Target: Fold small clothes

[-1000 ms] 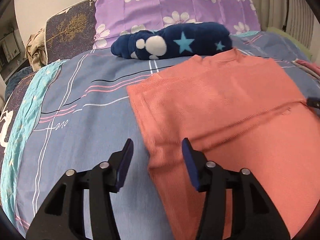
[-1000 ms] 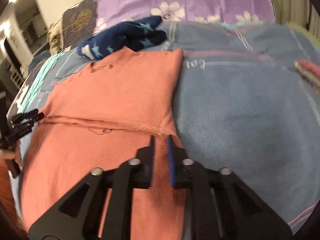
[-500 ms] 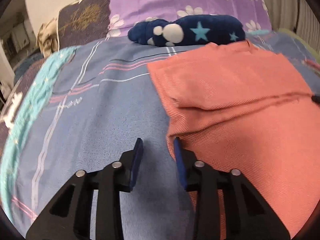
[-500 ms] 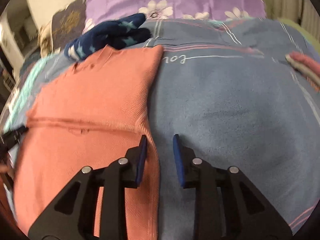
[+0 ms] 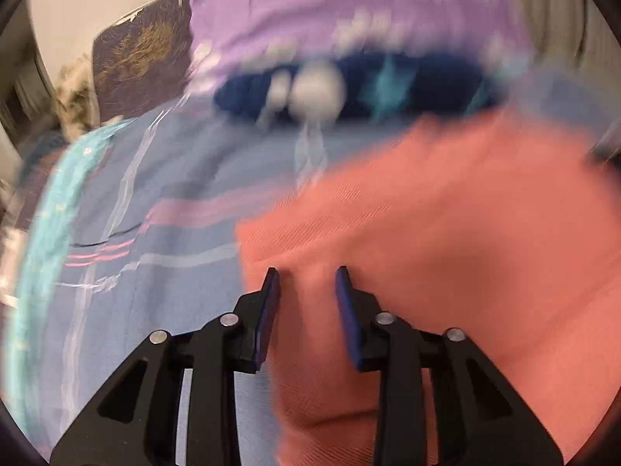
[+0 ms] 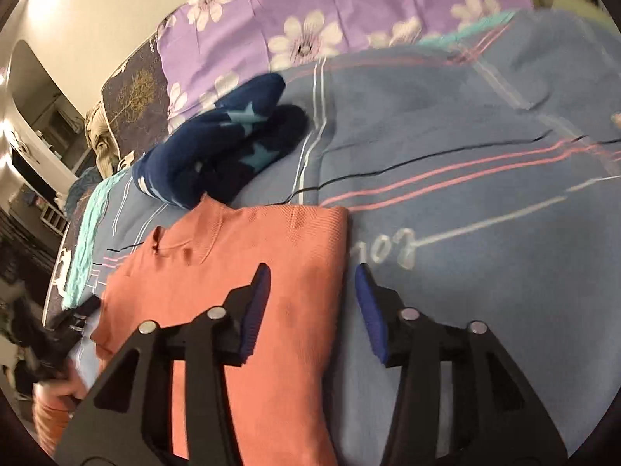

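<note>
Right now the left tongs [image 5: 304, 272] stand parted with a fold of the salmon-pink knit top [image 5: 446, 233] between their blue pads, tips close to the cloth; through the motion blur I cannot tell whether they touch it, and they have not clenched on it. That spot lies just inside the garment's left edge, with the bulk of the top spreading away to the right of these tongs and ahead of them.

Meanwhile the right tongs [image 6: 312, 272] are also released and spread wide, straddling the top's right edge: one pad hangs over the pink knit, the other over the blue striped bedsheet [image 6: 485, 155]. The top [image 6: 248, 272] lies flat on the bed with sleeves tucked in, its long axis running straight ahead from both tongs toward the collar [image 6: 174, 244] at the far end. Each side edge thus sits at its own tongs, neither nearer than the other.

Judging from this, the next move is to nip both edges and carry them along that axis.

Beyond the collar rests a navy star-print bundle [image 6: 217, 147], and farther still a purple flowered pillow [image 6: 349, 4].
</note>
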`<state>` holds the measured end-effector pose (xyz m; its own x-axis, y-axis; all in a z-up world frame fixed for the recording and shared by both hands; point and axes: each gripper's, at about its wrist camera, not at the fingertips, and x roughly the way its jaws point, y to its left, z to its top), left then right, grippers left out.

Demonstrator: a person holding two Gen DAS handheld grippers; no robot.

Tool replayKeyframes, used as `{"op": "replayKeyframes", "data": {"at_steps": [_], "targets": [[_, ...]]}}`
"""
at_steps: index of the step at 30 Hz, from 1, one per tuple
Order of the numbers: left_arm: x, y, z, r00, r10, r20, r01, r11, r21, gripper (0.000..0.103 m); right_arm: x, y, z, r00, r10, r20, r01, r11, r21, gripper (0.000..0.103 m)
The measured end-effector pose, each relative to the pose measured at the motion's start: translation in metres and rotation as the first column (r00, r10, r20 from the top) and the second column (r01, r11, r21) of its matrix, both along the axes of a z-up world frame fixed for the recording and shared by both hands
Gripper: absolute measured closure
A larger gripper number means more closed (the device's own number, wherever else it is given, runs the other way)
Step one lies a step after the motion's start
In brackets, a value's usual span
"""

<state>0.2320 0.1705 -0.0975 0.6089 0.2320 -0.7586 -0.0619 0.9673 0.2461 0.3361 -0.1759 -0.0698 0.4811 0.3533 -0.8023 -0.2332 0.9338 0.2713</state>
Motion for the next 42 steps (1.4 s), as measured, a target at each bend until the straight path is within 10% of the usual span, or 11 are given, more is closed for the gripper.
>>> {"op": "replayKeyframes", "data": {"at_steps": [5, 9, 14, 21, 36, 42], "targets": [[-0.008, 0.001, 0.005, 0.999, -0.014, 0.036, 0.014, 1.0, 0.017, 0.063, -0.006, -0.001, -0.003, 0.997, 0.0, 0.074, 0.005, 0.998, -0.06, 0.096], [-0.039, 0.009, 0.025, 0.997, -0.029, 0.065, 0.037, 0.992, -0.123, 0.064, -0.049, -0.004, 0.03, 0.979, -0.031, 0.2, 0.07, 0.979, -0.192, 0.084], [-0.118, 0.0, 0.031, 0.992, -0.111, 0.065, 0.12, 0.98, -0.157, 0.053, -0.15, -0.023, 0.031, 0.982, 0.14, 0.13, -0.126, 0.986, -0.109, 0.084], [-0.21, 0.005, 0.007, 0.989, -0.147, 0.017, 0.142, 0.91, -0.391, 0.051, -0.248, -0.077, -0.002, 0.996, 0.085, 0.0, -0.085, 0.993, 0.08, 0.084], [-0.353, -0.028, 0.002, 0.967, -0.254, 0.018, 0.207, 0.743, -0.637, 0.051, -0.377, -0.124, -0.012, 0.992, 0.083, -0.091, -0.057, 0.964, 0.258, 0.084], [-0.354, -0.036, -0.004, 0.969, -0.246, 0.037, 0.207, 0.714, -0.669, 0.055, -0.379, -0.128, -0.026, 0.985, 0.117, -0.129, -0.057, 0.918, 0.393, 0.08]]}}
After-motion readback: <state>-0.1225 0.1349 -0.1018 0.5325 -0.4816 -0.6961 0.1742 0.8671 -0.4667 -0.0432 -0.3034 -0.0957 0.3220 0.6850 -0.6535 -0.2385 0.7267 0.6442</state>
